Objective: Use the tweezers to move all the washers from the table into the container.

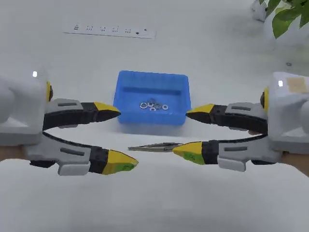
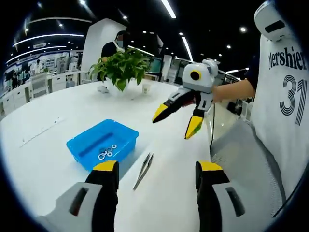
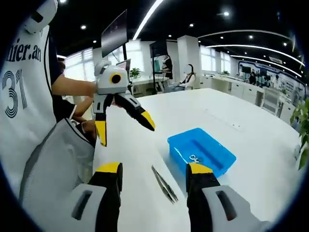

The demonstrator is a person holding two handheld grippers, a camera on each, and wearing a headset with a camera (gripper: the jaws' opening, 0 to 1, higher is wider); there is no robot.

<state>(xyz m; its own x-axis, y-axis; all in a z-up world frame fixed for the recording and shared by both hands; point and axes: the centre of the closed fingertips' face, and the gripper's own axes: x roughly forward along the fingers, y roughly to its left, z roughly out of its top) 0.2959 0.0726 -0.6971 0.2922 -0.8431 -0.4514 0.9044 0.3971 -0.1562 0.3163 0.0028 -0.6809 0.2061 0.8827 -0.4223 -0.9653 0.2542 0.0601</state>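
Washers (image 1: 153,105) are gathered in the container (image 1: 124,104); tweezers (image 1: 154,147) are laid on the bench (image 1: 159,198) between left claw (image 1: 126,138) and right claw (image 1: 180,130), both spread.

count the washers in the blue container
5, as far as I can tell: the washers lie in one tight cluster on the floor of the blue container, near its front wall. They are small and bunched, so one more may be hidden.

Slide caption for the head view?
Open left tongs and right tongs flank the tweezers lying on the table, washers in the blue container.
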